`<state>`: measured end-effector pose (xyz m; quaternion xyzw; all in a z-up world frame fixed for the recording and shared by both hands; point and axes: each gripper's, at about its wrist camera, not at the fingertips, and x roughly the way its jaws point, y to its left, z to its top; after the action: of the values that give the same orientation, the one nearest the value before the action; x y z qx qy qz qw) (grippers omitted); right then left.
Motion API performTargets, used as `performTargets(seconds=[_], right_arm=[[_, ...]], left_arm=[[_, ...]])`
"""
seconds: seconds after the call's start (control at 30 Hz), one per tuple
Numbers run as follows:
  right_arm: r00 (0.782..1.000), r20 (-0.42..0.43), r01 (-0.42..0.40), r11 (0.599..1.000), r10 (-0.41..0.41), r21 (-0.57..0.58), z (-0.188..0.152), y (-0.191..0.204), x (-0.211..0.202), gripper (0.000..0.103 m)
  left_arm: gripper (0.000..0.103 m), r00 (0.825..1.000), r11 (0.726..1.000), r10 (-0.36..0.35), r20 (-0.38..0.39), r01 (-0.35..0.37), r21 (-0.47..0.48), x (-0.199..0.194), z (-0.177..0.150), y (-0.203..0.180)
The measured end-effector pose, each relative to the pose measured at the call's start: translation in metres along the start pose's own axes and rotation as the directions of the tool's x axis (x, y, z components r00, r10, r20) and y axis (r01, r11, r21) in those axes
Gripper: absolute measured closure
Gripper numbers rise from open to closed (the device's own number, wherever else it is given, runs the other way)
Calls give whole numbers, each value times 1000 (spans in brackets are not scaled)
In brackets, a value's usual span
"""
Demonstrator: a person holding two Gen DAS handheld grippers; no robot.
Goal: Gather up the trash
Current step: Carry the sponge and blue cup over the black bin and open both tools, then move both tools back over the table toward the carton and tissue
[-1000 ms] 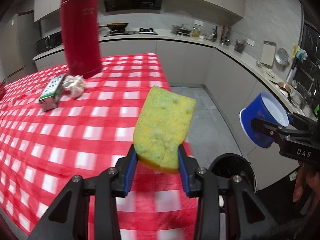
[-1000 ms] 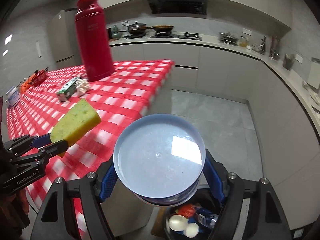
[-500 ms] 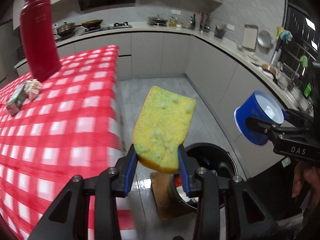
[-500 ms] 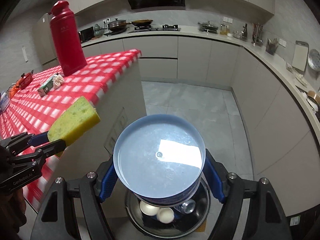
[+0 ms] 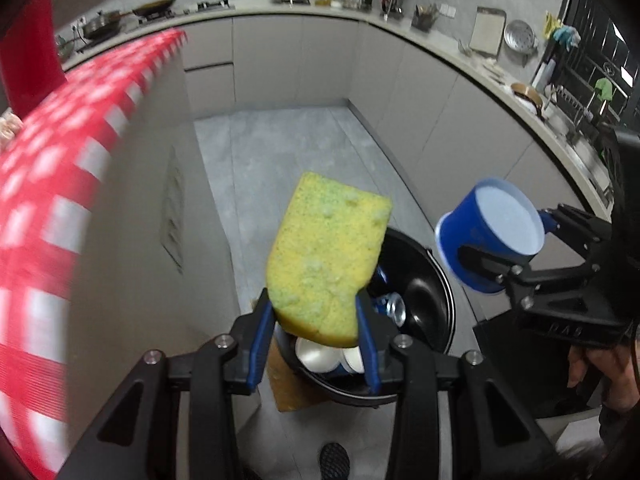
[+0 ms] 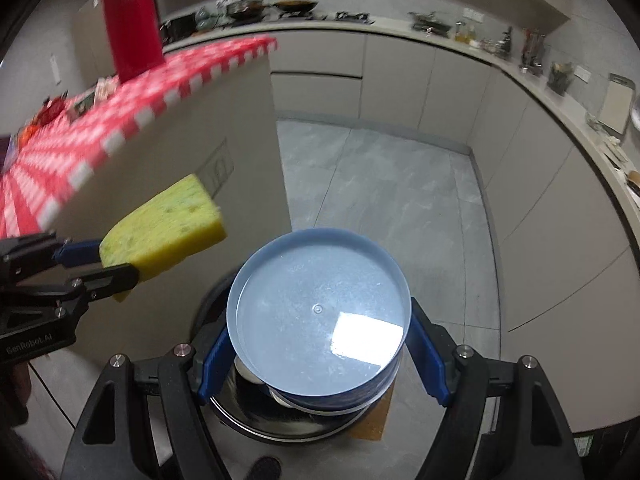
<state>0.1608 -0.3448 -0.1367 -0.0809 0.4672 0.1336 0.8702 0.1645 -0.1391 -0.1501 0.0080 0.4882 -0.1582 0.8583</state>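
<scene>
The trash bin [image 5: 424,300] below the jaws is largely covered by the sponge [image 5: 328,256] in the left wrist view, so only part of its contents is seen: white round things and what looks like a crushed can, not told apart with certainty. In the right wrist view the bin [image 6: 240,412] is almost wholly hidden behind the blue cup [image 6: 320,316] between the jaws, and only a strip of its rim is seen. The checked tablecloth [image 5: 36,208] is smeared by blur and cut off by the picture's edge. The red flask [image 5: 28,52] is cropped at the left edge. The small things on the far counter [image 6: 500,46] cannot be identified.
</scene>
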Motion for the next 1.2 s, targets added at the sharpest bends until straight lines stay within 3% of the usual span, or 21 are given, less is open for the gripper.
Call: performTargets(seconds=[0.2, 0.27, 0.33, 0.37, 0.4, 0.47, 0.57, 0.63, 0.7, 1.0, 1.2], right_arm=[[997, -72, -42, 990, 32, -132, -26, 6, 37, 25], [995, -93, -49, 983, 33, -176, -33, 8, 48, 24], [994, -102, -61, 968, 37, -244, -38, 13, 60, 23], [994, -104, -57, 961, 29, -272, -41, 15, 64, 11], [993, -118, -46, 949, 9, -311, -44, 17, 71, 1], [992, -128, -26, 941, -19, -336, -48, 12, 77, 0], [994, -88, 32, 953, -61, -302, -46, -8, 74, 0], [994, -91, 40, 970, -63, -241, -41, -24, 76, 0], [993, -101, 46, 980, -67, -192, -36, -36, 80, 0], [992, -101, 62, 985, -79, -161, -26, -43, 78, 0], [996, -61, 57, 995, -62, -81, -13, -47, 59, 0]], left_arm=[[63, 996, 1000, -15, -88, 13, -23, 40, -16, -15], [59, 994, 999, -30, -108, 27, -35, 49, -17, -15], [39, 991, 996, -62, -116, 54, -70, 59, -18, -12], [31, 992, 996, -39, -118, 29, -84, 60, -20, -10], [25, 993, 995, -15, -115, 3, -100, 62, -20, -5], [25, 994, 991, 2, -109, -17, -135, 62, -19, 4], [18, 993, 987, 42, -108, -59, -151, 63, -17, 9], [9, 993, 987, 66, -93, -78, -141, 62, -15, 5], [6, 993, 987, 79, -89, -90, -132, 63, -16, 4], [6, 993, 993, 77, -84, -84, -86, 71, -7, -9], [6, 992, 991, 122, -32, -124, -41, 44, 10, -15]])
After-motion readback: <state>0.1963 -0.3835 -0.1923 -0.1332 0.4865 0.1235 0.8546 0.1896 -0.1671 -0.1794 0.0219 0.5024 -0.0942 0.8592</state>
